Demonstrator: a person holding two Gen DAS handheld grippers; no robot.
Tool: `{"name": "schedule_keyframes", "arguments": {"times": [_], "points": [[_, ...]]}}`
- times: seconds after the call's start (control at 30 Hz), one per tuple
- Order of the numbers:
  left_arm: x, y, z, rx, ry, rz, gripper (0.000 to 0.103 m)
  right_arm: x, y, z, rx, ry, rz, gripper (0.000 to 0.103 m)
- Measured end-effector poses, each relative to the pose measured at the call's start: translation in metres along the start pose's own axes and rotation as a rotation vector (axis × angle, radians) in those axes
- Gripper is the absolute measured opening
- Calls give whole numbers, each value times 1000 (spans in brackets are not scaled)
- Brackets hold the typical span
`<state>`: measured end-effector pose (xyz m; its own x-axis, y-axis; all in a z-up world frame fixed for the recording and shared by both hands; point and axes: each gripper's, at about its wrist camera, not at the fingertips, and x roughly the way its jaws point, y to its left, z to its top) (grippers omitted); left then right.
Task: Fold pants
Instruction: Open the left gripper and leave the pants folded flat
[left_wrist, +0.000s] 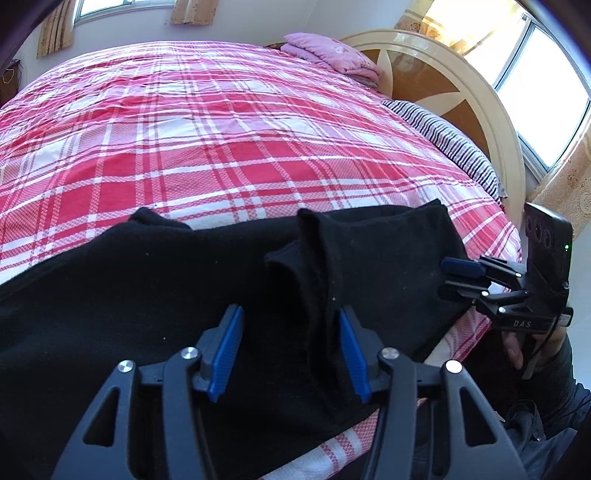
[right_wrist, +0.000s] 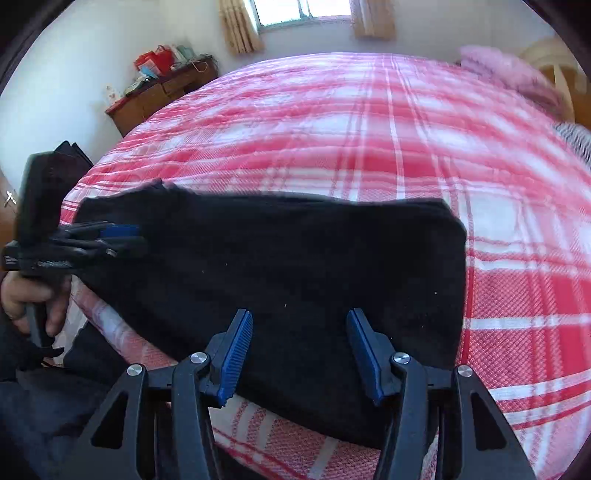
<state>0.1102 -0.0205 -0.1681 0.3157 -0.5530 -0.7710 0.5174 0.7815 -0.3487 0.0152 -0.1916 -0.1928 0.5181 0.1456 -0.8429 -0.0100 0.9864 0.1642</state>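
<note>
Black pants lie folded on the near edge of the bed, also in the right wrist view. My left gripper is open, its blue pads on either side of a raised fold of the fabric. My right gripper is open just above the pants' near edge. In the left wrist view the right gripper shows at the pants' right end. In the right wrist view the left gripper shows at the pants' left end.
The bed has a red and white plaid cover. A pink folded quilt and a striped pillow lie by the headboard. A wooden dresser stands by the far wall.
</note>
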Motion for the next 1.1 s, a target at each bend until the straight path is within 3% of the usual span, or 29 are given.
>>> {"name": "schedule_keyframes", "arguments": {"times": [0.17, 0.53, 0.6, 0.9, 1.1], "points": [[-5, -4, 1, 21, -12, 47, 59, -9, 12, 3, -25, -12, -29, 55], [-34, 6, 7, 126, -57, 245, 61, -22, 28, 18, -90, -50, -44, 55], [-47, 24, 3, 131, -75, 318, 65, -18, 35, 24, -102, -57, -39, 55], [-100, 151, -40, -103, -97, 558, 66, 1, 73, 37, -162, -70, 30, 55], [-123, 171, -58, -158, -186, 466, 66, 18, 85, 28, -178, -51, 36, 55]]}}
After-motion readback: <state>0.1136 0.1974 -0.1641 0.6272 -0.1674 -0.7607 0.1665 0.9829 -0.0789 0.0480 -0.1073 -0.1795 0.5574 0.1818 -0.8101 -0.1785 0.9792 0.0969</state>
